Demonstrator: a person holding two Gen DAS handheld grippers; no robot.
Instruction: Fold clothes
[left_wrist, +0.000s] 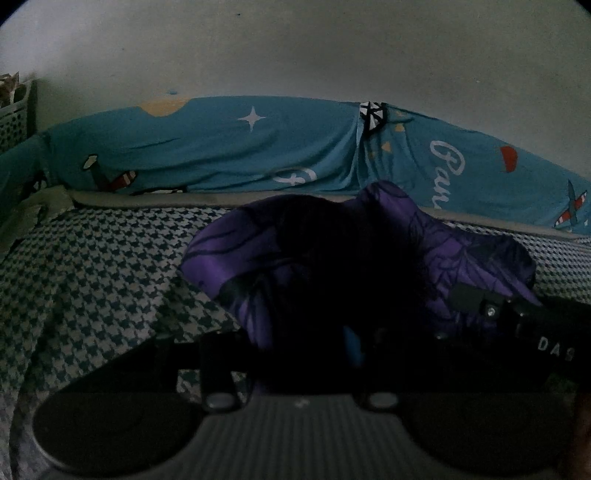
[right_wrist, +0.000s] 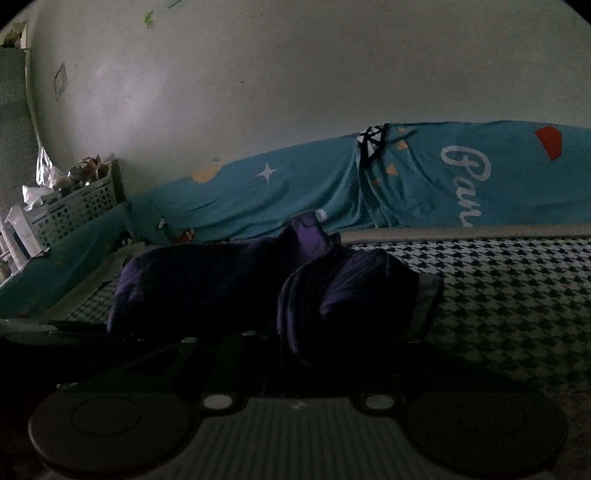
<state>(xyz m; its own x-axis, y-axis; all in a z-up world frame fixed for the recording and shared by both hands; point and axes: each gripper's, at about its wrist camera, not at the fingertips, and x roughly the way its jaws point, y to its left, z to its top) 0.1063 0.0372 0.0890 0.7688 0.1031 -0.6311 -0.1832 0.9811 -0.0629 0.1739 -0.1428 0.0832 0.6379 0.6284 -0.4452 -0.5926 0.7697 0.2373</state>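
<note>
A purple garment (left_wrist: 369, 258) with dark line print lies bunched on the houndstooth cover (left_wrist: 92, 277) of the bed, right in front of both cameras. In the left wrist view it rises as a crumpled mound from the left gripper (left_wrist: 306, 354) toward the far side, with one lobe spreading left and another right; its longer run lies left to right across the bed, roughly parallel to the far edge. Cloth fills the space between the fingers of the left gripper, so its jaws appear clamped on the garment, though the darkness hides the tips.

In the right wrist view the same garment (right_wrist: 229, 284) stretches from the left of the scene toward the middle, with a peak of lighter purple at its far side. A thick fold sits in the right gripper (right_wrist: 314, 343), with the right finger (right_wrist: 424, 306) pressed against the bundle; the jaws look closed on the fabric.

Beyond it, a teal sheet (right_wrist: 314, 192) with a white star, script lettering and a red shape drapes along the pale wall (right_wrist: 258, 74). A perforated basket (right_wrist: 77, 210) of clutter stands at the far left.
</note>
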